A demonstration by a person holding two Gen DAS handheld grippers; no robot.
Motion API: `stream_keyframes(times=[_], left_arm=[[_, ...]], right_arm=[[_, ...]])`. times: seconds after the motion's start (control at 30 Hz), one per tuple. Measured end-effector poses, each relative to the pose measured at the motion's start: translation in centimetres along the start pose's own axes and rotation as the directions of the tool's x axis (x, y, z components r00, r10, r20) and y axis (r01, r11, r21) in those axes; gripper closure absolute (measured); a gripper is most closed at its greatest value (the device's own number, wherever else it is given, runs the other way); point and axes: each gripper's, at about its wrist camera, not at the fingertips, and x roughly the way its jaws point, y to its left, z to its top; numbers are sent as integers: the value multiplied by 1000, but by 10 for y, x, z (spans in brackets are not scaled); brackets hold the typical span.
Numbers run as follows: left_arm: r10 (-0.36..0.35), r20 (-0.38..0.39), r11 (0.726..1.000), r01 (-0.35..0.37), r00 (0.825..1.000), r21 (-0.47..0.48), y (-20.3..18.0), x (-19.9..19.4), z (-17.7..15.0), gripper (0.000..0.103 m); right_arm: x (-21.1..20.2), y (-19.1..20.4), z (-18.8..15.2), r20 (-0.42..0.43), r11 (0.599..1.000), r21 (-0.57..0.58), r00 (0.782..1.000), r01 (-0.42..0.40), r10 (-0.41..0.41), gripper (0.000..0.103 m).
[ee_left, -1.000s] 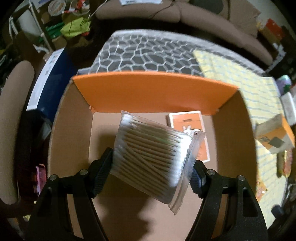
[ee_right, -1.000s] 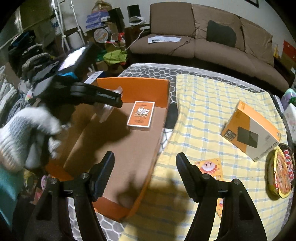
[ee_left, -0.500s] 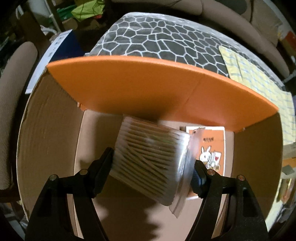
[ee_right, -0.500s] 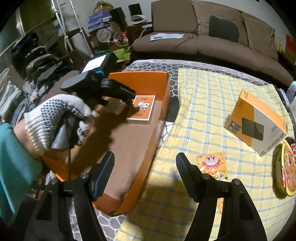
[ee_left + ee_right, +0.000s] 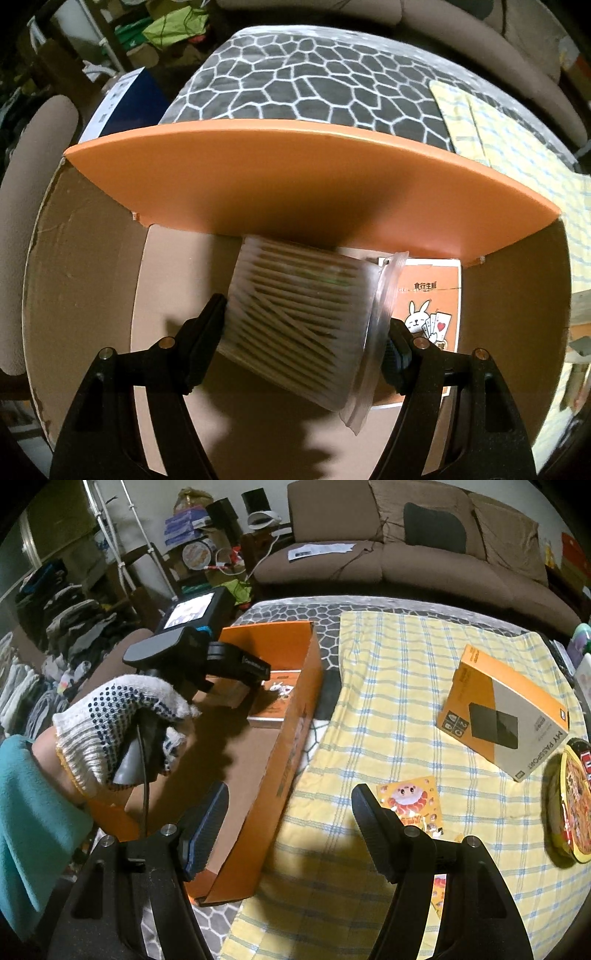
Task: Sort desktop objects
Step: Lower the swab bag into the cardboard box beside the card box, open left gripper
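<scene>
We are working over the tabletop (image 5: 388,686), where the orange box (image 5: 280,184) is sitting on the left with its far flap standing up. We are lowering the bag of cotton swabs (image 5: 299,317) into it, and doing this well probably means setting the bag down on bare cardboard left of the card pack (image 5: 428,306) before letting go, keeping clear of the far flap. The left gripper (image 5: 304,332) is clenching the bag across its width, one of the fingers (image 5: 207,332) pressing each end, the bag tilted and hanging just above the box floor. The right gripper (image 5: 290,819) is hovering with its fingers spread and nothing between them, near the box's right wall.
</scene>
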Motion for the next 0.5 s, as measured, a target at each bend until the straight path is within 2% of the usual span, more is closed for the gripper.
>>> stream_keyframes(times=[0.23,0.27,0.37,0.5], left_arm=[[-2,4,1000,2,1000,-5,-8,-1,-1,32],[-1,2,1000,1,1000,1,-8,0,-2,29],[-40,-12,999,40,999,22,-5,0,-2,26],[-103,-20,995,104,994,10,8,-3,-5,15]], right_arm=[[1,1,-1,-4,1000,-2,1000,2,-2,32],[1,0,-1,-6,1000,-2,1000,3,-3,32],[2,0,-2,-8,1000,-1,1000,6,-6,32],[2,2,-2,-6,1000,-5,1000,5,-5,32]])
